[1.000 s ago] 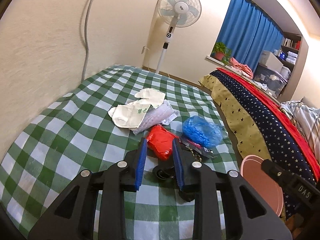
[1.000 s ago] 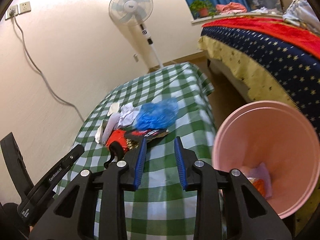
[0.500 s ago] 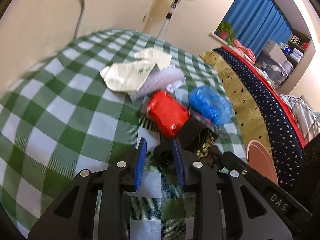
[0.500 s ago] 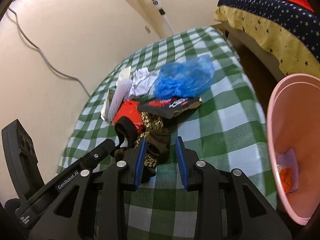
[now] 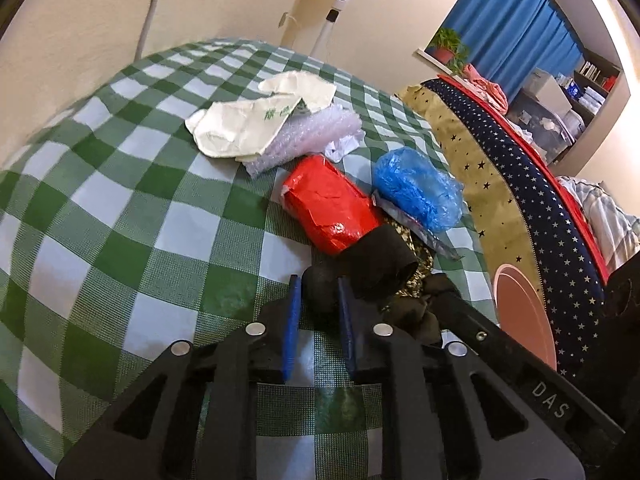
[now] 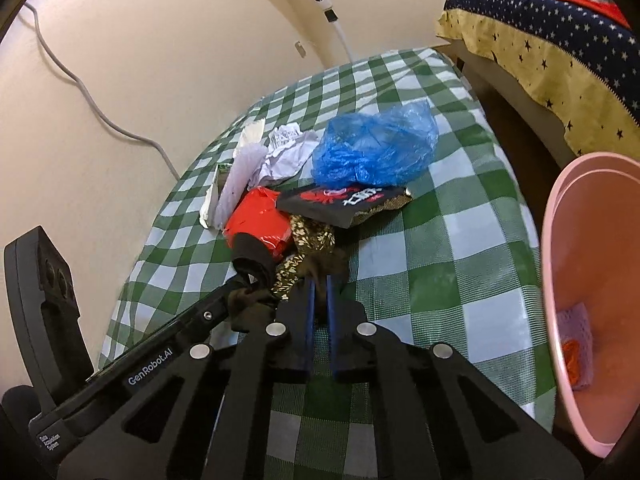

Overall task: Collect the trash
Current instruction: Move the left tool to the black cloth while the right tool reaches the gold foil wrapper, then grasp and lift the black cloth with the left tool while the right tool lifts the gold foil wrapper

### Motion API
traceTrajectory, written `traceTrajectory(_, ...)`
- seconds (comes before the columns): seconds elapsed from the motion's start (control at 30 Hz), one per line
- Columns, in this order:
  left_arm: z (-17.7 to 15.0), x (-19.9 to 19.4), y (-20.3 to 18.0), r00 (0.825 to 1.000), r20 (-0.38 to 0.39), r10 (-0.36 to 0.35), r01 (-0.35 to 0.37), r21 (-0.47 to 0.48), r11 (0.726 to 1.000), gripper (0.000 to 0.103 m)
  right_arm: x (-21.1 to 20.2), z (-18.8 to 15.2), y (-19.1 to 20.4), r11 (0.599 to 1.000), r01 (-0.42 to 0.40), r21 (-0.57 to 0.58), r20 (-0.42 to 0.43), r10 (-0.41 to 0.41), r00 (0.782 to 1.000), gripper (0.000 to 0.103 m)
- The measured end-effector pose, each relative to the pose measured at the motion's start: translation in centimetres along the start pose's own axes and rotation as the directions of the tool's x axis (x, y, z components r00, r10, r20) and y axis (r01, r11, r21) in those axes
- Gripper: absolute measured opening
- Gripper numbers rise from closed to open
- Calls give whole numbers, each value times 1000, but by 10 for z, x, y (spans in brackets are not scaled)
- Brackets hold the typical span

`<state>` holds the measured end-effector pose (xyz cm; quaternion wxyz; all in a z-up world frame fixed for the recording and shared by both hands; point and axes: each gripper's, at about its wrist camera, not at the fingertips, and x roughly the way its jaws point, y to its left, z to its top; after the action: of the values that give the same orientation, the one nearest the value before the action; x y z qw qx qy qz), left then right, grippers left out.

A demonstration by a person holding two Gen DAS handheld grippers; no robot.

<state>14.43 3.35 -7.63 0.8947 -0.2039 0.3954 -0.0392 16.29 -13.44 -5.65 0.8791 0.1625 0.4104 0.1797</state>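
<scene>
Both are gripping the dark rag: left hand-held gripper [image 5: 318,300] pinching its black roll [image 5: 360,268], right hand-held gripper [image 6: 319,292] nipping brown cloth [image 6: 324,264]; lifting together toward the pink bin [image 6: 580,280] beside the right one seems wisest.

Each tool [image 5: 318,304] [image 6: 319,294] is matte black plastic with blue finger pads [image 5: 291,320], silver screws, and white "DAS" and "GenRobot.AI" lettering.

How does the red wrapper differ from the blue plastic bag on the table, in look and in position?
The red wrapper is opaque, glossy and rolled into a tube shape; the blue plastic bag is translucent, loosely crumpled and puffier. The red wrapper lies nearer the wall side and touches the dark cloth by the left gripper; the blue plastic bag lies nearer the bed side, over a black printed packet. Both rest on the checked tablecloth, neither gripped.
</scene>
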Motion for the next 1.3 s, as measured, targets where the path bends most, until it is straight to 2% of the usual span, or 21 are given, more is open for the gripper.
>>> traceTrajectory(0.1, 2, -9, 0, 999, 29, 17, -17, 7, 1000, 11, -10, 2, 1, 1000, 2, -9, 20, -1, 1000, 5)
traceTrajectory(0.37, 7, -40, -2, 992, 111, 54, -57, 26, 998, 10, -44, 1, 11, 998, -5, -56, 76, 9, 997, 5)
traceTrajectory(0.6, 7, -64, -7, 986, 159, 57, -65, 46, 997, 10, -79, -3, 10, 997, 28, -71, 129, -19, 991, 5)
traceTrajectory(1.3, -3, -93, -47, 976, 216, 25, -65, 180, 981, 10, -169, 4, -12, 992, 116, -40, 300, -99, 949, 5)
